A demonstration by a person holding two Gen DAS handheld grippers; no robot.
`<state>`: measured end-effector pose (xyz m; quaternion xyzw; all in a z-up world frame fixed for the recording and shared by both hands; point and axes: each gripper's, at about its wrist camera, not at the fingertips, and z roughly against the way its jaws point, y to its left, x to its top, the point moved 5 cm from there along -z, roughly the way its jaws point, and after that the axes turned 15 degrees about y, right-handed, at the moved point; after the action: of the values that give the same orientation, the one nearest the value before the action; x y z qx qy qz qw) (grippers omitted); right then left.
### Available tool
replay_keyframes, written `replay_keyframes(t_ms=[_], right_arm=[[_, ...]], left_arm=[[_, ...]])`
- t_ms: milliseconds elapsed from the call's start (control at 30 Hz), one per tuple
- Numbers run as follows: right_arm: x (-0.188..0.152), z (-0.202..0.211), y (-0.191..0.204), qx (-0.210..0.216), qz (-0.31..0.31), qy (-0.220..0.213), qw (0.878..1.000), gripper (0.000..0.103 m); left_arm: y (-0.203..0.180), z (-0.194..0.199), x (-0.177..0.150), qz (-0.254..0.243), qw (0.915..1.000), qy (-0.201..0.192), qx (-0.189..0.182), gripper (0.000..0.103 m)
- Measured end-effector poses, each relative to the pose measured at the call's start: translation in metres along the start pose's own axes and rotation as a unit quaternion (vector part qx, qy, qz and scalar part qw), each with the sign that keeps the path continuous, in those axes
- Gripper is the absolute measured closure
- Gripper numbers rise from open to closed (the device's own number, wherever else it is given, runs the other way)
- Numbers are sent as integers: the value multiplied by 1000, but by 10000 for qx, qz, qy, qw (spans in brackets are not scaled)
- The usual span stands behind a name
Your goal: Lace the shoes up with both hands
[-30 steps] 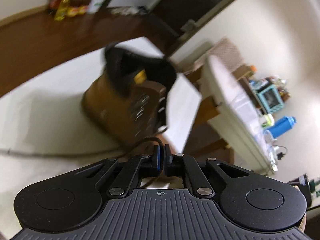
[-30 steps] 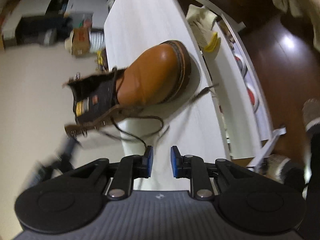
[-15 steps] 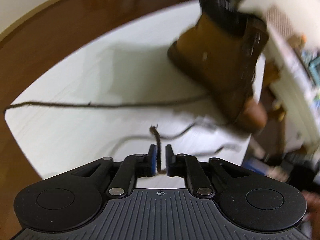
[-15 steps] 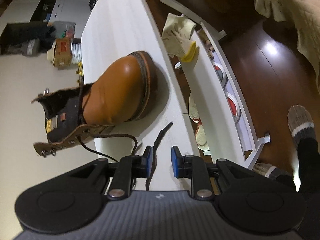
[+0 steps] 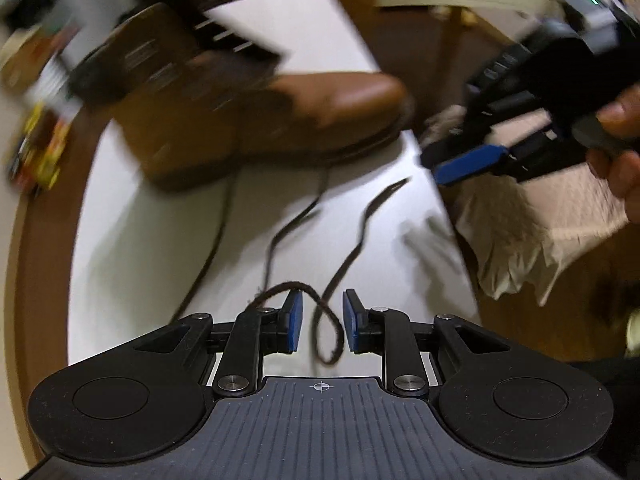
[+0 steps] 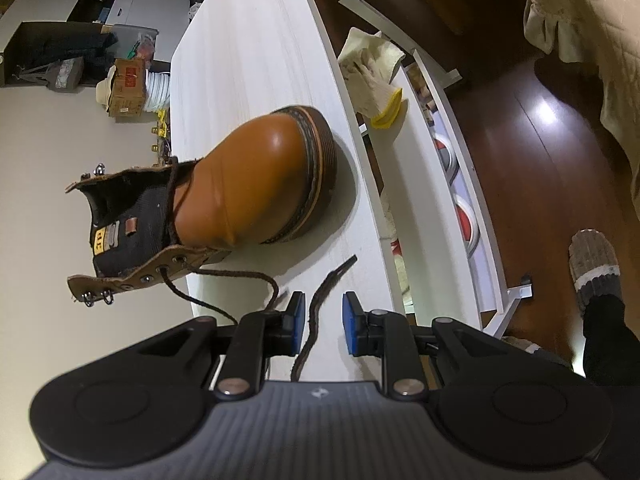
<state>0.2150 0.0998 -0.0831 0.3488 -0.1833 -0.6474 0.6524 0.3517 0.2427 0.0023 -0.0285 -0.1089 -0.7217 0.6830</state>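
A tan leather boot (image 6: 260, 176) stands on the white table (image 6: 248, 40), tongue open, upper eyelets unlaced. Its dark brown lace (image 6: 320, 292) trails from an eyelet across the table, and one end lies loose between the pads of my right gripper (image 6: 322, 312), which is open. In the blurred left wrist view the boot (image 5: 320, 108) is ahead. A loop of lace (image 5: 328, 320) lies between the jaws of my left gripper (image 5: 322, 304), which are opening and do not press on it. The right gripper (image 5: 440, 162), held by a hand, hovers at the table's right edge.
Beside the table stands a white rack with cream work gloves (image 6: 372, 68) on top and red-and-white bowls (image 6: 444, 152) below. A person's slippered foot (image 6: 592, 264) rests on the dark wood floor. A beige blanket (image 6: 592, 40) hangs at the right, and a cardboard box (image 6: 128, 84) sits beyond the table.
My left gripper rolled and swung round; its jaws went from shut on the lace to apart, leaving a loose loop between them. A lace end now lies between the right pads.
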Motion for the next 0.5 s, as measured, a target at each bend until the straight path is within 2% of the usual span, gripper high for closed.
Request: replay_keyframes(t_ms=[33,100,233,367,433,500], right_arm=[[1,1,0,-2,-5,-8,10000,79],[3,7,-2,5,-42,-45,10000,79],[10,15,-7,58,-83,-99,9999,79],[16,8,-3,158,16,64,9999,79],[14,-6,5,141,230,364,9990,79],[11,-14,9,-4,412,494,9979,79]], left_arm=[[2,2,2,69,9999,42,118,79],[10,7,-4,282,9994,173,74,79],[32,12,-45,765,9942,754,-47,79],[56,25,-99,1169,9827,1430,132,79],[60,35,-106,1184,9817,1453,338,79],[57,42,-99,1012,9864,1217,441,79]])
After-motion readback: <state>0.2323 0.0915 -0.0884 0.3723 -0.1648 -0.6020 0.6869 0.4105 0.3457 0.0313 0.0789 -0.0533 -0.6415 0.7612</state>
